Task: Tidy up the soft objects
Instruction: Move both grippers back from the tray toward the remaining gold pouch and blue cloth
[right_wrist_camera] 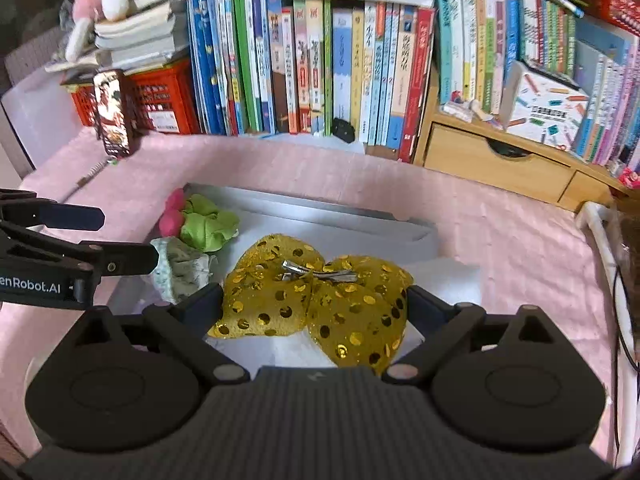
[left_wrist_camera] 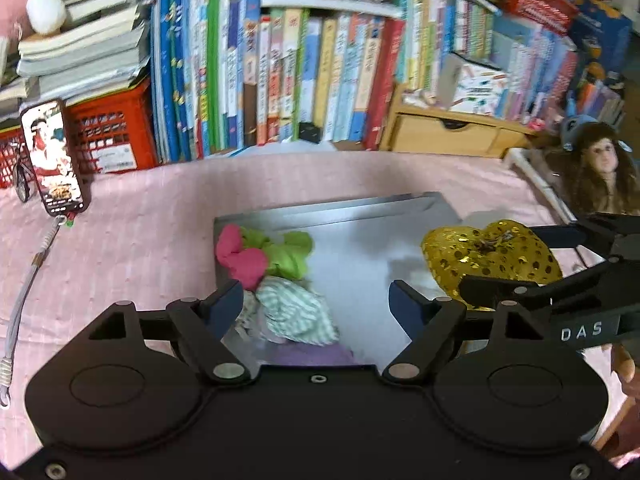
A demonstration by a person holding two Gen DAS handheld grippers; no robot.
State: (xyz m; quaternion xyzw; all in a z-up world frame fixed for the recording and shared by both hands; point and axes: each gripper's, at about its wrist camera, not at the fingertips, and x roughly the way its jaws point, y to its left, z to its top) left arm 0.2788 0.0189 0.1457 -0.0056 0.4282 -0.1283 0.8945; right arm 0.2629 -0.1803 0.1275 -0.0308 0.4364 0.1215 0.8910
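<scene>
Both hand-held grippers gape wide, empty, over the grey tray (right_wrist_camera: 304,206), one (left_wrist_camera: 536,264) lettered "DAS".

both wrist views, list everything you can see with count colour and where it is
gold sequinned bow: one, gold with a silver clip, lying in the tray, right part
tray: one, grey, on the pink cloth
scrunchies: two, one green, one pink, tray's far left corner
striped cloth: one, green and white, tray's left side
pink cloth: one, covering the table
phone: one, dark case, screen lit, propped by the red crates
red crates: two, under stacked books, far left
books: many, mixed colours, upright along the back
wooden drawer unit: one, light wood, back right
doll: one, brown hair, right edge
left gripper: open, over the striped cloth
right gripper: open, bow between its jaws, no firm grip visible
</scene>
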